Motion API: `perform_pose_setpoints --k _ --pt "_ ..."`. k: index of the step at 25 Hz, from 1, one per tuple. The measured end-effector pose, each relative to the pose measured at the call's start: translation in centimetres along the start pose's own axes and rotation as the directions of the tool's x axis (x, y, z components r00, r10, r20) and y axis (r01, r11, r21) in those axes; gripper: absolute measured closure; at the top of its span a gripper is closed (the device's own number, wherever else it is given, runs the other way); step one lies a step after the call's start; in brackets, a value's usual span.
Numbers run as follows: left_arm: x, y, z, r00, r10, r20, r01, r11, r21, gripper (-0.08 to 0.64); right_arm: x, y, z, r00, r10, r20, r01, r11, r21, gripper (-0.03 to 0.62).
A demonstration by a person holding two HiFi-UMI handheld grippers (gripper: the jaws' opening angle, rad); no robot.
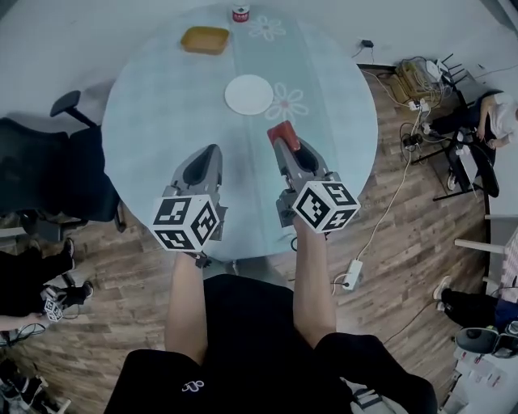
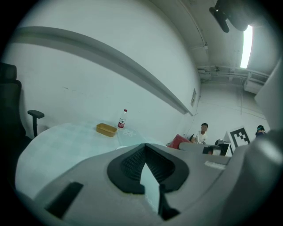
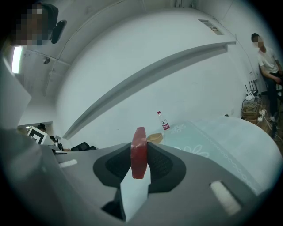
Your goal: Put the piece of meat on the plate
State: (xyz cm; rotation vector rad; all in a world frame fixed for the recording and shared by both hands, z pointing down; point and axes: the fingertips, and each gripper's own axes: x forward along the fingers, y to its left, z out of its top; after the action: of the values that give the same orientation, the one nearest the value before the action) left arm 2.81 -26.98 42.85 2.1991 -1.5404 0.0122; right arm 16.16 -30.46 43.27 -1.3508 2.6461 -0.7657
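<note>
A flat red piece of meat (image 1: 283,132) stands on edge between the pads of my right gripper (image 1: 280,139), which is shut on it above the near half of the round table (image 1: 146,113). In the right gripper view the meat (image 3: 140,152) sticks up from the jaws of the right gripper (image 3: 140,154). The white plate (image 1: 248,94) lies empty at the table's middle, just ahead of both grippers. My left gripper (image 1: 212,151) hovers beside the right one, its tips together and nothing between them. In the left gripper view the left gripper (image 2: 144,148) has its pads meeting at the tip.
A yellow dish (image 1: 204,40) and a small bottle (image 1: 240,13) stand at the table's far edge. A dark office chair (image 1: 48,174) is at the left. Cables and a power strip (image 1: 354,272) lie on the wooden floor at the right, where people sit.
</note>
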Motion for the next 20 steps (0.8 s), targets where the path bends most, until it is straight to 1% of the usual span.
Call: perform_pose_setpoints --k 2,5,7,11,14,17,20 --pt "0.8 0.8 0.2 1.000 0.001 -0.003 -0.001 1.000 -0.008 0.565 1.1 -0.2 0.1 1.000 0.000 -0.006 0.000 1.000 0.001 0.489" --pt "2.3 2.6 -0.6 0.998 0.040 -0.054 -0.040 0.999 -0.015 0.565 2.6 -1.0 -0.6 0.999 -0.014 -0.036 0.014 1.000 0.006 0.489" --pt "3.4 3.6 -0.9 0.995 0.056 -0.083 -0.058 0.998 -0.019 0.565 3.6 -2.1 -1.2 0.997 -0.037 -0.072 0.038 0.999 0.017 0.489" --pt "5.2 5.0 -1.4 0.990 0.057 -0.127 -0.060 0.998 -0.022 0.565 6.0 -4.4 -3.2 0.985 -0.079 -0.156 0.084 0.996 0.027 0.489" --pt "6.0 6.6 -2.3 0.985 0.069 -0.157 -0.076 0.996 -0.040 0.565 8.9 -6.3 -5.6 0.965 -0.082 -0.251 0.088 0.996 0.009 0.489" --pt "6.1 8.6 -2.8 0.981 0.091 -0.169 -0.103 0.993 -0.065 0.565 12.4 -8.4 -7.7 0.932 -0.085 -0.353 0.084 0.996 -0.017 0.489" --pt "5.2 10.9 -2.4 0.979 0.125 -0.160 -0.140 0.986 -0.086 0.565 16.2 -9.4 -8.5 0.902 -0.074 -0.426 0.067 0.997 -0.032 0.489"
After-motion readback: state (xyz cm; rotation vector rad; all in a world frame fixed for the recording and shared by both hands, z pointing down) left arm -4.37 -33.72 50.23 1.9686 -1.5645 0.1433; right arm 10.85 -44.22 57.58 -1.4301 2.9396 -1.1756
